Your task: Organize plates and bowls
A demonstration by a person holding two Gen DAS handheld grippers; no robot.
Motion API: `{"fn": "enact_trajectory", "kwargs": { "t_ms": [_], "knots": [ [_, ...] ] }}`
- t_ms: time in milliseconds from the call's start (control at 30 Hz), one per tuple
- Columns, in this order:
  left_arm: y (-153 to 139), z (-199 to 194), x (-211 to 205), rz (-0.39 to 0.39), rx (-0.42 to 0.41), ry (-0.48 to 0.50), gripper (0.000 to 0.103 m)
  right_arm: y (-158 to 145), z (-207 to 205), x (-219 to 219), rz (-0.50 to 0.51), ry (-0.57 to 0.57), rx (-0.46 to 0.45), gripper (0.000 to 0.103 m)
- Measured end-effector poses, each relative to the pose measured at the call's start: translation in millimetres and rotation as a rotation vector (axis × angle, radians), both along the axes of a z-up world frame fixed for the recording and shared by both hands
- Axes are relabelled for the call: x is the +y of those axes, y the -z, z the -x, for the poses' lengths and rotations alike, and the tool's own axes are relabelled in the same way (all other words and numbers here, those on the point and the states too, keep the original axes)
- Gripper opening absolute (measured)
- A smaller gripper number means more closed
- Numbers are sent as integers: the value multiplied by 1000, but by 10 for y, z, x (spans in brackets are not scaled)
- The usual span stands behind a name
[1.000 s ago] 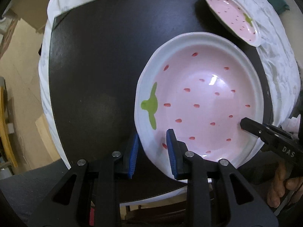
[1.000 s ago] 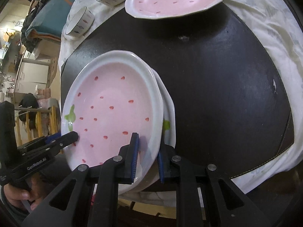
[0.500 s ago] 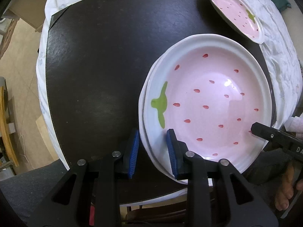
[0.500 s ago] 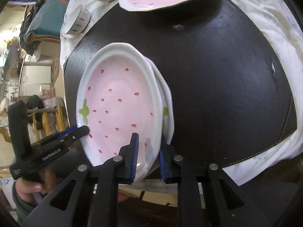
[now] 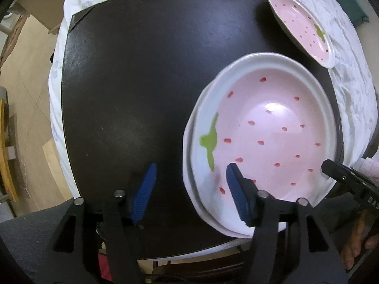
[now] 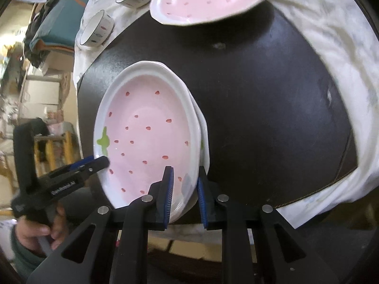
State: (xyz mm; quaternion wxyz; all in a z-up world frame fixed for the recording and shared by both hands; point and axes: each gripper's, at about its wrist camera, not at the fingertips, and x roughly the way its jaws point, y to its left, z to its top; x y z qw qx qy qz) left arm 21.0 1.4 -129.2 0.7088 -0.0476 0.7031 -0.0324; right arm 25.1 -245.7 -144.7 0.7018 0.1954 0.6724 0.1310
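The surface (image 5: 142, 75) is a dark mat over a white cloth (image 6: 327, 30). At its near edge, a pink strawberry plate (image 5: 272, 130) sits stacked on a second plate (image 5: 189, 189), of which only the white rim shows. The left gripper (image 5: 189, 191) points down over the stack's rim at 7 o'clock; its jaws are opening, the rim between them with neither pad pressing on it. The right gripper (image 6: 183, 196) is clamped on the top plate's rim at 5 o'clock, possibly including the lower rim. A third pink plate (image 6: 208, 0) lies at 12 o'clock, with two small bowls (image 6: 97, 28) at 10 o'clock on the cloth.
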Motion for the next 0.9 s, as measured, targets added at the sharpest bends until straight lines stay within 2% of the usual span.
{"fn": "enact_trajectory", "kwargs": {
  "t_ms": [100,200,300,567,600,667,700,733,800,900],
  "knots": [
    [17,-11,14,-4,8,-2,59,-19,-13,-46,59,7,-16,23],
    [46,-23,3,-1,17,-6,59,-43,-28,-114,29,34,-20,23],
    [43,-38,4,-6,14,-7,59,-51,-54,-94,66,23,-43,23],
    [170,-39,71,35,51,-29,59,84,-108,-30,78,5,-13,23],
    [213,-21,53,38,59,-31,56,103,-107,-27,84,2,-9,24],
    [273,14,52,69,78,-39,54,167,-109,-6,89,-2,2,34],
    [290,14,61,88,85,-47,50,206,-112,-6,85,-4,6,46],
    [295,9,67,107,87,-49,47,263,-118,-6,78,-8,15,47],
    [289,-9,59,133,88,-42,37,332,-140,-17,57,-2,29,48],
    [302,-66,81,127,84,-45,36,348,-188,50,-3,-25,53,32]
  ]
}}
